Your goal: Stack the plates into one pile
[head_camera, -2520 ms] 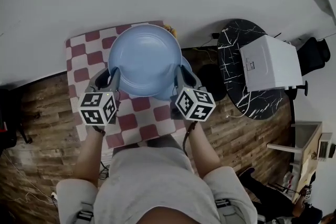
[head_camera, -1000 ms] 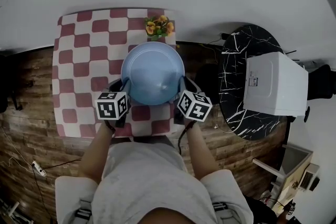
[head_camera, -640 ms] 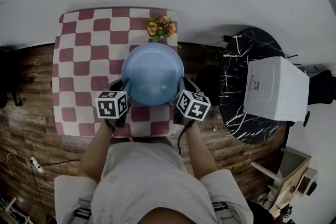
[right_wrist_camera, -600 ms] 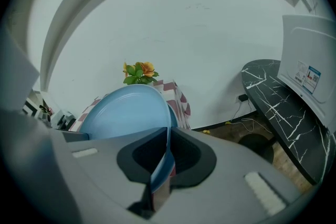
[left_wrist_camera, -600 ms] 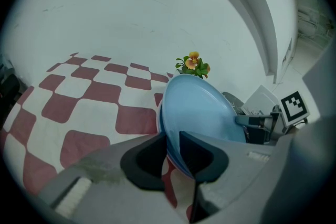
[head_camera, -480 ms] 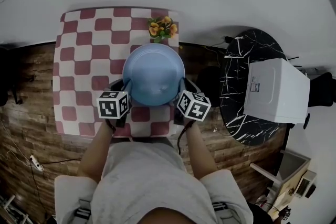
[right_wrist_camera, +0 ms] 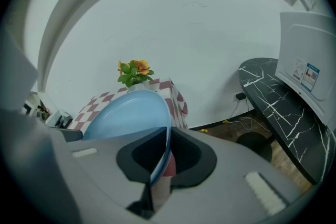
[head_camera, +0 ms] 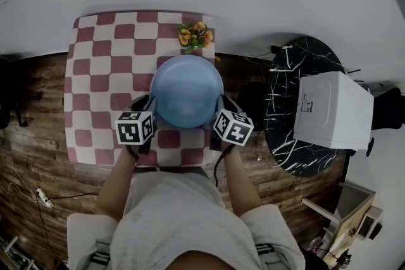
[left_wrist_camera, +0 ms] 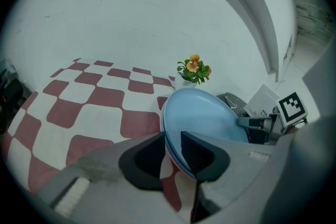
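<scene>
A light blue plate lies flat on the red-and-white checked table, and the rim of a second plate shows just under it. My left gripper is at the plate's left rim, my right gripper at its right rim. In the left gripper view the plate has its rim between the left gripper's opening jaws, loosely. In the right gripper view the thin rim of the plate runs between the right gripper's jaws, which are opening but still touch it.
A small pot of orange flowers stands just beyond the plates at the table's far edge. To the right a black marble round table carries a white box. Wooden floor surrounds the table; a white wall runs behind.
The plate has come down from in front of me onto the table and the other plate, both grippers moving with it. Over the last half second it settled a little lower.
</scene>
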